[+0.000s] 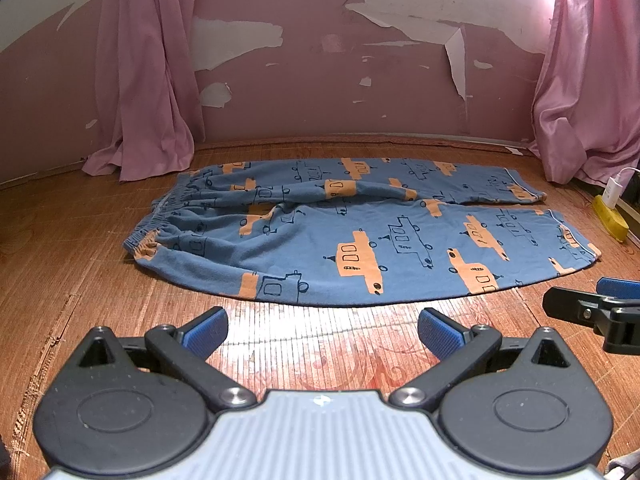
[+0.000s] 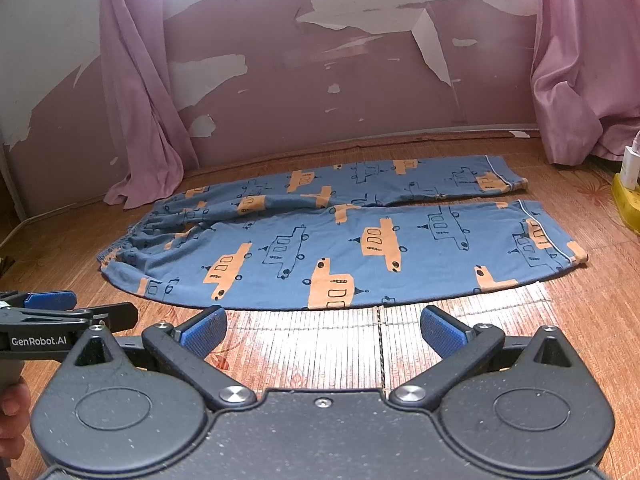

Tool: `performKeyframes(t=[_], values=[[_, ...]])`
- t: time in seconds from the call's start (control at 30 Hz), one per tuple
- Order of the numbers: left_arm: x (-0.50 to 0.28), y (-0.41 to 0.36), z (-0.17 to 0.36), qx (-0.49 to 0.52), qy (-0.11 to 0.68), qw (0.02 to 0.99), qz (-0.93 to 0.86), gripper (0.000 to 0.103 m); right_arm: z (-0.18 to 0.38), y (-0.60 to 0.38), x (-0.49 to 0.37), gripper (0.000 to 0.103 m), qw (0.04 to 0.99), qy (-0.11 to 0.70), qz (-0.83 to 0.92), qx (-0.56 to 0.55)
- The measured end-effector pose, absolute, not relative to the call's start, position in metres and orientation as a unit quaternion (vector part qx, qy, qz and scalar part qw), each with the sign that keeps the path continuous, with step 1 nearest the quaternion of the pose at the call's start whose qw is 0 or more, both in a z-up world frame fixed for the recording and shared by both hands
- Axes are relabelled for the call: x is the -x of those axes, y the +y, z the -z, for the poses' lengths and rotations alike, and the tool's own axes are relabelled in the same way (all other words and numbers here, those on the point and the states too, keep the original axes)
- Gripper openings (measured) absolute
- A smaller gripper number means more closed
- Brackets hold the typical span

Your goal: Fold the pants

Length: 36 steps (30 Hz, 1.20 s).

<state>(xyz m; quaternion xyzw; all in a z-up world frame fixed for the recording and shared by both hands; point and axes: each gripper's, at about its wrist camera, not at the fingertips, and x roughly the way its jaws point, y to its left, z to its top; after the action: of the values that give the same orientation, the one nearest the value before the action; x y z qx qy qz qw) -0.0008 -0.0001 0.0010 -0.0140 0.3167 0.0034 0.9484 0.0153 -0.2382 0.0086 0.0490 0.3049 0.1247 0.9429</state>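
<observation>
I see the pants [image 1: 360, 232] spread flat on the wooden floor [image 1: 320, 344], just ahead of both grippers. They are blue fleece-like fabric printed with orange and outlined vehicle shapes, with a gathered elastic waistband [image 1: 160, 216] and a thin pale line near each cuff. The two legs lie side by side, the far leg slightly rumpled where it meets the crotch, the near leg smooth.

Their long axis runs across my view, left to right: waistband at the left, cuffs at the right, roughly parallel to the pink wall [image 1: 320, 80] with peeling paint behind them.

My left gripper [image 1: 322, 332] has its blue-padded fingers spread wide, holding nothing, above bare floor just short of the near leg's edge. My right gripper [image 2: 323, 332] is likewise wide apart and empty, also just short of that edge.

The left wrist view shows part of the right gripper at its right edge, near the cuffs, and a yellow power strip [image 1: 610, 216] with a white plug by the right curtain [image 1: 588, 80]. The right wrist view shows instead the left gripper [image 2: 60, 312] from the side, marked GenRobot.AI, and part of a hand [image 2: 12, 420] on its grip at the lower left. Pink curtains hang at both sides in each view.
</observation>
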Motion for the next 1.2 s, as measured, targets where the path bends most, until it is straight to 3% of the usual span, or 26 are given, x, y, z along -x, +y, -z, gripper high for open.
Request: performKeyframes(t=[0.97,1.2], values=[[0.0,0.005,0.007,0.018,0.322,0.946,-0.007,0.103,-0.009,-0.239,-0.016,0.103,0.941,0.31,-0.122,-0.054],[-0.029,0.016,0.008,0.032,0.38,0.924,-0.032,0.103,-0.01,-0.248,-0.028,0.103,0.921,0.357,-0.127,-0.092]])
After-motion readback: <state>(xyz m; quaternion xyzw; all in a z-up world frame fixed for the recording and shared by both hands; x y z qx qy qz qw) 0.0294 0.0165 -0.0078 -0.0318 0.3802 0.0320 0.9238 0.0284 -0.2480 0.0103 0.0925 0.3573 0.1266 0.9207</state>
